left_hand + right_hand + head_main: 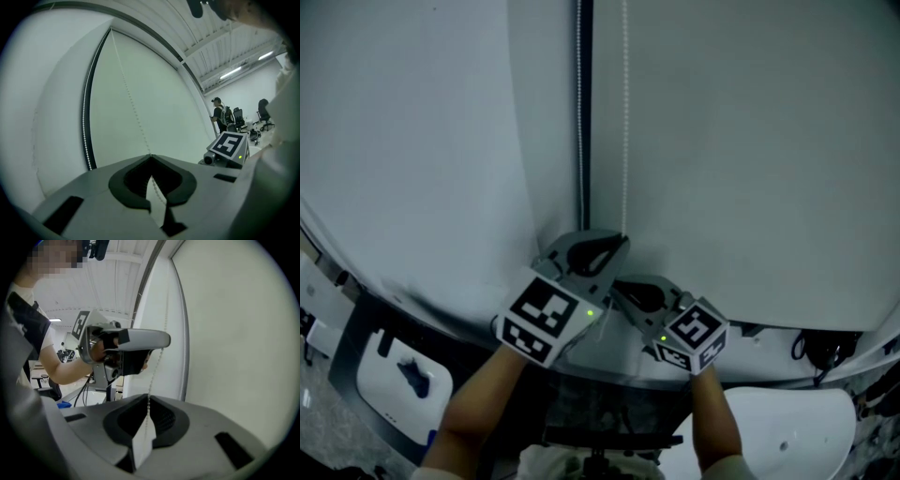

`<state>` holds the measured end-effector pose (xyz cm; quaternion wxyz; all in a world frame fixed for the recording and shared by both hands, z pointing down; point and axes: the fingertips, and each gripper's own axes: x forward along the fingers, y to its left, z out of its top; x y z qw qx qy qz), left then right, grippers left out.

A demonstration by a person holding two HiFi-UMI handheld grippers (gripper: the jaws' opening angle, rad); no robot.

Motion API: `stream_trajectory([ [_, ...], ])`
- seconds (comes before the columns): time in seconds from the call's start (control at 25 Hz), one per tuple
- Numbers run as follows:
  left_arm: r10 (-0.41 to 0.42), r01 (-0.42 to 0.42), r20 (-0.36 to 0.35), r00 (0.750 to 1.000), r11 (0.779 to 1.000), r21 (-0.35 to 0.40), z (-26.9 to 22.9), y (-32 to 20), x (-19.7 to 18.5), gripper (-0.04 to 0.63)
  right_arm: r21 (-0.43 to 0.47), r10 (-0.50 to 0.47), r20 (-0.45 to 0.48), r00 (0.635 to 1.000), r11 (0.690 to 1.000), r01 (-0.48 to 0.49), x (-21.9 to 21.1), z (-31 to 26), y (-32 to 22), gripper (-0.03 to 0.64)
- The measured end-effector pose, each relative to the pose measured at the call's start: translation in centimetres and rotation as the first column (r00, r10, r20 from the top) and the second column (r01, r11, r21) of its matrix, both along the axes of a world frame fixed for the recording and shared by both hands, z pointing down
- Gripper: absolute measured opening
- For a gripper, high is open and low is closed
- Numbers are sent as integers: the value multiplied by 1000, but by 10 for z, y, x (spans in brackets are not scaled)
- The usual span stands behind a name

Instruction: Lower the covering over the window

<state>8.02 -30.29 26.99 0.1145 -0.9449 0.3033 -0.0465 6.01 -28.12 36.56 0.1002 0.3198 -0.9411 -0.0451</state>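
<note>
While both grippers point at the far blind [750, 141], each is clamped on the bead chain [625, 112] hanging in front of it, just right of a dark gap [584, 112] between two panels. The left gripper [617, 244] pinches the chain higher up. The right gripper [621, 286] pinches it just below, from the near right. The blind's lower edge seems to sit about level with the grippers, though the warped view leaves that unsure.

Low at my left I see a white panel [389, 398] with a blue object [414, 377] on it, and black cables [820, 349] bunched low at my right. Far off, a person in a cap [219, 115] stands near office chairs [262, 111] under lit ceiling strip lights [232, 72].
</note>
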Motion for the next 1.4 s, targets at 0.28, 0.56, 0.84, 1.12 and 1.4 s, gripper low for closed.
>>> stream_trajectory([
  [0.28,-84,68,130,988,990,122,3,3,-7,16,-8,49,317,947,999,-49,40,-53,4,29],
  [0.56,-100,58,212,972,979,197,14,7,5,11,66,114,388,915,986,-151,65,-100,2,31],
  [0.84,-128,60,280,951,969,239,28,12,8,11,97,108,391,914,983,-158,57,-114,1,31],
  [1.12,-115,38,349,930,975,219,60,17,10,11,137,79,380,922,980,-141,43,-133,4,31],
  [1.4,-86,36,445,891,992,118,136,15,10,11,150,46,357,933,983,-106,33,-142,7,31],
])
